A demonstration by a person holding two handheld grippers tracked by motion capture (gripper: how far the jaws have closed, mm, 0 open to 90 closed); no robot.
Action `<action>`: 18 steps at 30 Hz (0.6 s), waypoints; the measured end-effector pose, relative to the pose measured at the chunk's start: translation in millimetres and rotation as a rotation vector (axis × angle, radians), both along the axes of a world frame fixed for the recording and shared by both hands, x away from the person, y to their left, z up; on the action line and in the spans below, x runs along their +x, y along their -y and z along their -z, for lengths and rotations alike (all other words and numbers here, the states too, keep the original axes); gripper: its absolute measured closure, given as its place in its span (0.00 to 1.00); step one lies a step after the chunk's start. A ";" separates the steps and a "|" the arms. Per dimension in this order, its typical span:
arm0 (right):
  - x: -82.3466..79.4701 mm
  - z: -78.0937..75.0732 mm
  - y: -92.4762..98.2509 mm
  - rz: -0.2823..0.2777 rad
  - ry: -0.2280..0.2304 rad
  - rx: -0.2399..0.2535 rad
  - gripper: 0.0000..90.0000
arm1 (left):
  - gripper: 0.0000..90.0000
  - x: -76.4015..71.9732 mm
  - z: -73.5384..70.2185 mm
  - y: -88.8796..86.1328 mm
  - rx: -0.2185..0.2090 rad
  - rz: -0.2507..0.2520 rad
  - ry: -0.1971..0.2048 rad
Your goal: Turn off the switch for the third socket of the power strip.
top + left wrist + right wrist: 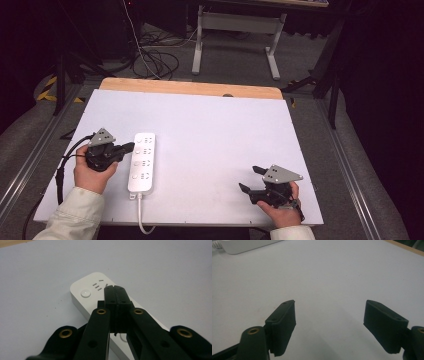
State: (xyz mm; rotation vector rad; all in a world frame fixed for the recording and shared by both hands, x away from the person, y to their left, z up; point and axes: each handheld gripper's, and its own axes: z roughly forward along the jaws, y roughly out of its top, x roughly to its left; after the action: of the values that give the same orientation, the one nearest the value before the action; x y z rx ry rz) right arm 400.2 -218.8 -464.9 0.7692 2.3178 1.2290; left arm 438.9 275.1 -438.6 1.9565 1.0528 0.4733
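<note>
White rectangular plastic power strip (142, 163) lies flat left of centre on the pale matte table (215, 140); its cord (141, 220) runs off the near edge. From the left gripper view, pressed-together jaws hide its middle sockets. Left gripper (129, 147), jaws closed on nothing, points at the strip's side. Right gripper (251, 179), jaws spread wide, rests well apart, near right.

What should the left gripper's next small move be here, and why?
Probably a short press down with the left gripper. Its jaws are shut and their tips sit over the end of the white power strip, close beside the round button; whether they already touch cannot be told. The right gripper rests open on the white table, well away, so it looks idle.
</note>
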 end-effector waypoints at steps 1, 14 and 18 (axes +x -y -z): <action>0.0 0.0 0.0 0.000 0.000 0.000 0.29 | 1.00 1.3 1.6 0.4 0.000 0.005 0.000; -0.2 -0.2 0.8 0.003 0.002 0.002 0.29 | 1.00 11.6 16.5 7.7 0.103 0.031 0.018; 0.1 0.0 0.8 0.004 0.002 0.001 0.29 | 1.00 14.4 19.5 7.8 0.100 0.033 0.012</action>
State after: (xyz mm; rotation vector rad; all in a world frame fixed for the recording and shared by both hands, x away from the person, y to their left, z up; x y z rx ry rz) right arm 400.2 -219.6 -464.9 0.7719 2.3132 1.2293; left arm 453.3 267.4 -458.1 2.0531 1.0046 0.5273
